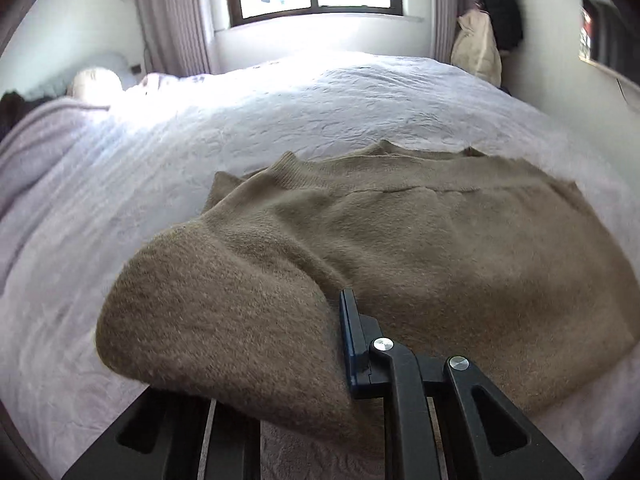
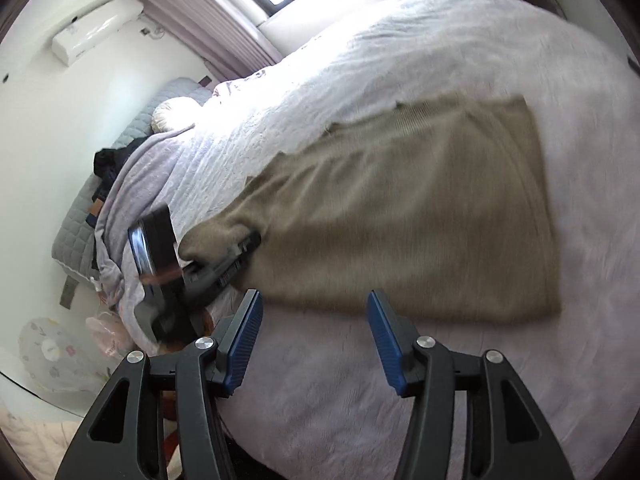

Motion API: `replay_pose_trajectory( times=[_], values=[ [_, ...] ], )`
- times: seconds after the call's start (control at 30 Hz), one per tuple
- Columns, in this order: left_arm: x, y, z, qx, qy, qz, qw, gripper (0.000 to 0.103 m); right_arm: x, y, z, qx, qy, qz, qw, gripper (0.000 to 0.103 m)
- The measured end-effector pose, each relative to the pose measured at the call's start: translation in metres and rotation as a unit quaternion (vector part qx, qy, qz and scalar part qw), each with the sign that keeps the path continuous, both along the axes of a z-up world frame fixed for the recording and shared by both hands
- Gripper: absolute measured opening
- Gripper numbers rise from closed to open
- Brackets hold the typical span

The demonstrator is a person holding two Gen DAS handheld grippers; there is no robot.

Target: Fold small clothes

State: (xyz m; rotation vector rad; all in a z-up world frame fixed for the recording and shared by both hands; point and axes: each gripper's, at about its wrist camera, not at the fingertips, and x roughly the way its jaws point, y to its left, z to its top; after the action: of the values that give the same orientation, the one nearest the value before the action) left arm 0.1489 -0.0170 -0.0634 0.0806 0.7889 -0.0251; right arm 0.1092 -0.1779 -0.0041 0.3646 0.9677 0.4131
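Since it is a fuzzy knit, handling: the soft tan-brown knitted sweater [image 1: 400, 248] will likely be light, limp and drapey, with a nap that clings to itself and gives the pads good friction; I judge it neither slippery nor fragile, though it may stretch if pulled hard.
Where it lies: spread on the pale lilac quilted bedspread [image 1: 248, 120] of the bed, ribbed collar toward the window in the left wrist view, body mostly flat, one sleeve end raised and bunched at the near left.
Left tool [image 1: 338, 344]: closed on the sweater's sleeve fold; only one blue pad shows, the knit covers the other and drapes over the tool's black frame.
Same grip from the right wrist view: the left tool [image 2: 236, 256] sits at the sweater's left corner with cloth [image 2: 420, 216] gathered around its tip; blur hides finer detail.
Right tool [image 2: 316, 332]: jaws apart and empty, blue ribbed pads on either side of bare bedspread [image 2: 320, 400], just beside the sweater's near edge and not touching it.
Where to take hold: probably at hems, cuffs or the ribbed collar, where doubled knit gives a firmer bite; a pinch through both layers at a corner should carry the fold.
Risk: a single-layer pinch may let the lower layer lag and wrinkle.
Judged step: sleeve being folded across the body.
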Motion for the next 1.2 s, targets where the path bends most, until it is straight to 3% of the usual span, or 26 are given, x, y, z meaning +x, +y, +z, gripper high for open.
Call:
replay_pose_trajectory(
  times=[0.07,0.13,0.2,0.23,0.3,0.37,0.4,0.43,0.47,0.5,0.57,0.6,0.67,0.77,0.9,1.03,1.2],
  values=[
    [0.005,0.002,0.0,-0.01,0.002,0.001,0.9999,0.019,0.022,0.01,0.015,-0.007,0.003,0.024,1.0,0.07],
    [0.008,0.019,-0.001,-0.066,0.02,0.013,0.9975,0.019,0.04,0.023,0.024,-0.008,0.003,0.037,0.999,0.07],
    [0.017,0.041,-0.007,-0.151,0.047,0.032,0.9869,0.019,0.054,0.036,0.026,-0.003,0.003,0.043,0.999,0.07],
    [0.021,0.051,-0.012,-0.2,0.06,0.041,0.9772,0.019,0.058,0.04,0.023,0.003,0.007,0.045,0.999,0.07],
    [0.022,0.08,-0.031,-0.321,0.095,0.068,0.94,0.02,0.063,0.045,0.013,0.016,0.018,0.048,0.999,0.07],
    [0.025,0.096,-0.047,-0.398,0.112,0.09,0.9061,0.02,0.063,0.045,0.002,0.028,0.03,0.051,0.998,0.07],
    [0.025,0.098,-0.048,-0.406,0.108,0.095,0.9025,0.02,0.06,0.044,-0.003,0.03,0.036,0.054,0.997,0.07],
    [0.025,0.095,-0.044,-0.386,0.102,0.096,0.9117,0.019,0.057,0.042,-0.007,0.028,0.039,0.055,0.997,0.07],
    [0.024,0.086,-0.037,-0.353,0.092,0.095,0.9264,0.019,0.054,0.04,-0.008,0.026,0.04,0.055,0.997,0.07],
    [0.023,0.072,-0.025,-0.302,0.074,0.089,0.9463,0.018,0.052,0.034,-0.009,0.024,0.041,0.051,0.998,0.07],
    [0.015,0.045,-0.003,-0.208,0.037,0.068,0.975,0.014,0.049,0.02,-0.006,0.027,0.04,0.038,0.998,0.07],
    [0.013,0.026,0.007,-0.157,0.012,0.051,0.9863,0.014,0.049,0.01,-0.002,0.029,0.037,0.029,0.998,0.07],
    [0.008,-0.004,0.021,-0.078,-0.027,0.018,0.9964,0.014,0.05,-0.004,0.007,0.031,0.033,0.019,0.999,0.07],
    [0.007,-0.036,0.03,-0.008,-0.057,-0.03,0.9979,0.014,0.062,-0.017,0.03,0.034,0.021,0.022,0.999,0.07],
    [0.016,-0.059,0.028,0.031,-0.064,-0.055,0.9959,0.014,0.105,0.002,0.048,0.043,0.041,0.073,0.996,0.081],
    [0.009,-0.063,0.031,0.042,-0.076,-0.063,0.9942,0.014,0.155,0.055,0.04,0.037,0.094,0.144,0.984,0.082],
    [0.005,-0.06,0.03,0.044,-0.083,-0.063,0.9936,0.014,0.209,0.137,0.02,-0.04,0.142,0.225,0.963,0.082]
  ],
)
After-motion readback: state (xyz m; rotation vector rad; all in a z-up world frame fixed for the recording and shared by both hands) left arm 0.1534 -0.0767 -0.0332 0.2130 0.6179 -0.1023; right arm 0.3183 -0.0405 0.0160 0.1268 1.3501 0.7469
